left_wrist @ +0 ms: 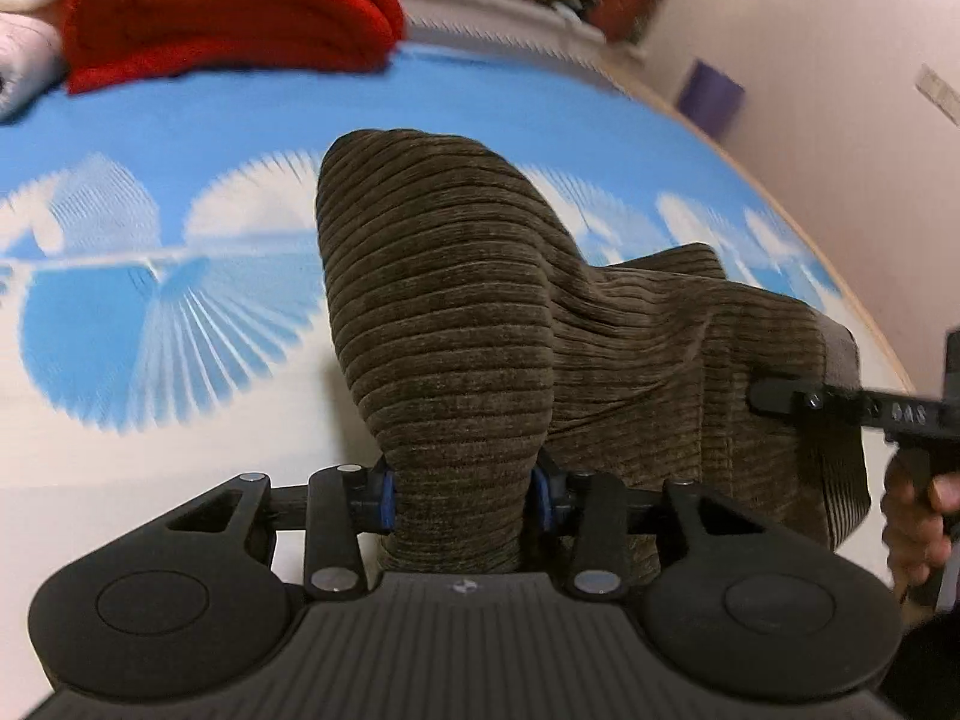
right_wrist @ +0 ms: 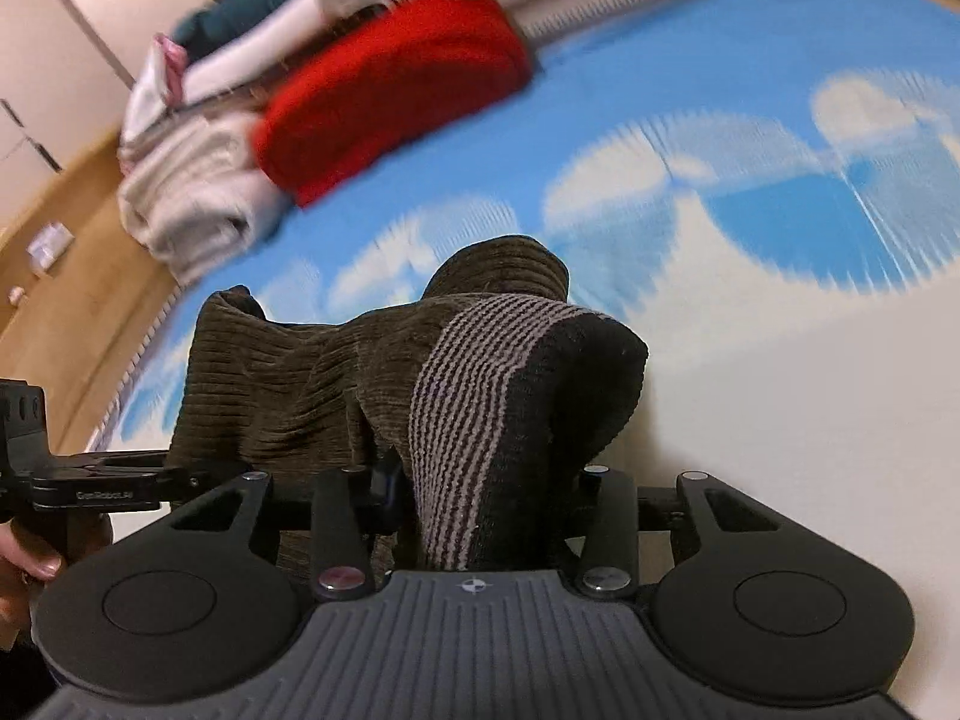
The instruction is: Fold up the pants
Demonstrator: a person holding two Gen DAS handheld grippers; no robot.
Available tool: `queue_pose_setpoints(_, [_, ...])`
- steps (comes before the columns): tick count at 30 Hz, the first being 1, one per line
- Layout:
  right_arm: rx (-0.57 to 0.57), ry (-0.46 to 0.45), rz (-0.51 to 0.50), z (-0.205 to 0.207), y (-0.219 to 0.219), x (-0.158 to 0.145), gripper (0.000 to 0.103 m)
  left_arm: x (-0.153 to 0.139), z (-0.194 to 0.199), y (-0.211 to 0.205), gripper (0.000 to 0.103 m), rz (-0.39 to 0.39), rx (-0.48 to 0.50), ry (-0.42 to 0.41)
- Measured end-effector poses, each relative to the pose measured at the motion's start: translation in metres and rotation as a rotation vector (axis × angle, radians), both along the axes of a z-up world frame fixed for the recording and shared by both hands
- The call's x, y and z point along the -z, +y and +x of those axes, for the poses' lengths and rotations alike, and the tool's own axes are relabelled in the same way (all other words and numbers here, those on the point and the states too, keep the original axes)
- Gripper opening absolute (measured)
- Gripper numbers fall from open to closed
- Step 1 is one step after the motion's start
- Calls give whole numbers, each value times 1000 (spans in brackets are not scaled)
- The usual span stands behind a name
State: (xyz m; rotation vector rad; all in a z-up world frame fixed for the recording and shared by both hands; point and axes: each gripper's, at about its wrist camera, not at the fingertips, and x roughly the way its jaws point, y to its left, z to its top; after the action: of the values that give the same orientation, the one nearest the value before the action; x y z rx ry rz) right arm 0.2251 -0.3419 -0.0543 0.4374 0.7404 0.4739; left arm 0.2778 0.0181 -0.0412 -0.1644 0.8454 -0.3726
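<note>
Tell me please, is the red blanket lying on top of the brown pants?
No, the red blanket sits far back on the mat, apart from the brown pants.

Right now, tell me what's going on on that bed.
A person is folding brown corduroy pants with a handheld gripper in each hand. The left gripper and the right gripper are each clamped on a bunch of the fabric, lifting it above the blue-and-white bedspread. A red folded garment sits on a pile farther back.

white "gunrobot.ai"-like lettering, blurred, on the left claw (right_wrist: 96,495) arm, right wrist view
</note>
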Motion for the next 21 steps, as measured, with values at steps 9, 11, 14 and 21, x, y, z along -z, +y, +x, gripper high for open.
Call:
queue_pose_setpoints(9, [62,-64,-92,73,30,-10,62,2,50,25,60,83,-172,-19])
queue_pose_setpoints(11, [129,-13,-189,84,37,-2,60,-2,46,26,60,177,-207,-57])
queue_pose_setpoints(14, [265,-2,-335,88,37,-3,61,-8,38,24,60,167,-127,-77])
queue_pose_setpoints(21, [8,-76,-231,71,49,-12,61,23,13,-18,60,285,215,36])
